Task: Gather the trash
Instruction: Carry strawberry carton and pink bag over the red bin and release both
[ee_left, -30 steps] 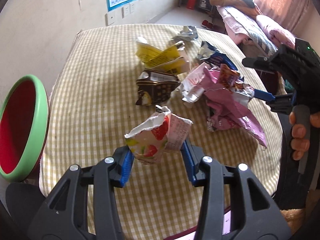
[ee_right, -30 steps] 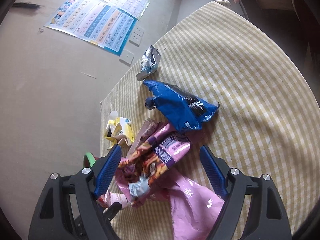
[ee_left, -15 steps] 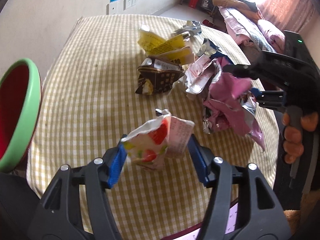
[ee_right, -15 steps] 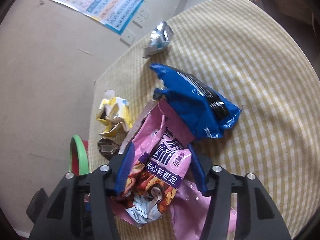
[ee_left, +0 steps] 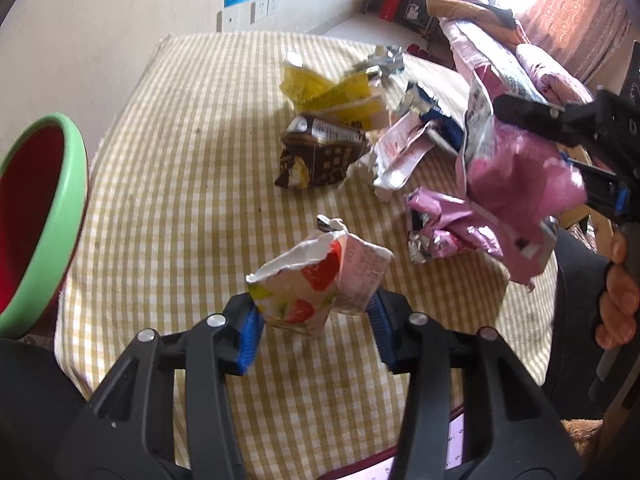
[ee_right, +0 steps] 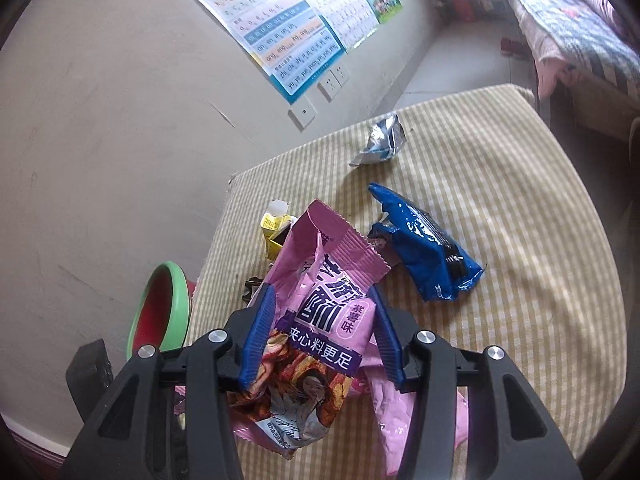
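Over the counter's (ee_left: 192,168) near edge, left claw (ee_left: 314,322) pinches the strawberry carton (ee_left: 316,284); right claw (ee_right: 320,332), jaws just closing, pinches the pink wrapper (ee_right: 324,304). Green bin (ee_left: 60,216) lies far left, nearer the left claw.

The right gripper (ee_right: 320,332), wide apart a second ago, closes its jaws on the pink snack bag (ee_right: 320,320) and lifts it clear of the checked tablecloth (ee_right: 520,240), above the remaining pink wrapper (ee_left: 444,228).
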A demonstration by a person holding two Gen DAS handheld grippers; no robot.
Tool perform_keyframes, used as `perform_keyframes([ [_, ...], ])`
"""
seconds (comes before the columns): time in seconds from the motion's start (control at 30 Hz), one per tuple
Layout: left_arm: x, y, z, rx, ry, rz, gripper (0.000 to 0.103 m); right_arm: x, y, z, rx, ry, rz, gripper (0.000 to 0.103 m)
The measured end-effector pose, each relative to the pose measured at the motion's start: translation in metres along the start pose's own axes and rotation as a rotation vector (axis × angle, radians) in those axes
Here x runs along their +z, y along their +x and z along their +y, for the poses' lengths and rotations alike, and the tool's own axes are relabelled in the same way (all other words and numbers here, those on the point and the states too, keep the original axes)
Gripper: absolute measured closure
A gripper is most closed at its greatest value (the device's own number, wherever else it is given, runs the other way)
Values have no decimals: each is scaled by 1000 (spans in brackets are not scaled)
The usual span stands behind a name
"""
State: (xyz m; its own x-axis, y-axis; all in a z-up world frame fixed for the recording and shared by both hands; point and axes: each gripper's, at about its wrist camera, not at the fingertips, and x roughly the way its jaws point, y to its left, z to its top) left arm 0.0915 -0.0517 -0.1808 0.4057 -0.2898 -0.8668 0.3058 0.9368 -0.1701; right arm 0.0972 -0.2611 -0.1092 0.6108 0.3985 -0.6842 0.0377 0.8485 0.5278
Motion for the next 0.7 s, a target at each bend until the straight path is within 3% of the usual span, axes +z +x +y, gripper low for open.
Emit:
perform_keyframes([
  [0.33, 16, -48, 19, 63, -44, -189, 60, -18, -14, 37, -28, -134, -37, 56],
  [0.7, 19, -77, 49, 116, -102, -263, 60, -27, -16, 82, -7, -256, -28, 56],
])
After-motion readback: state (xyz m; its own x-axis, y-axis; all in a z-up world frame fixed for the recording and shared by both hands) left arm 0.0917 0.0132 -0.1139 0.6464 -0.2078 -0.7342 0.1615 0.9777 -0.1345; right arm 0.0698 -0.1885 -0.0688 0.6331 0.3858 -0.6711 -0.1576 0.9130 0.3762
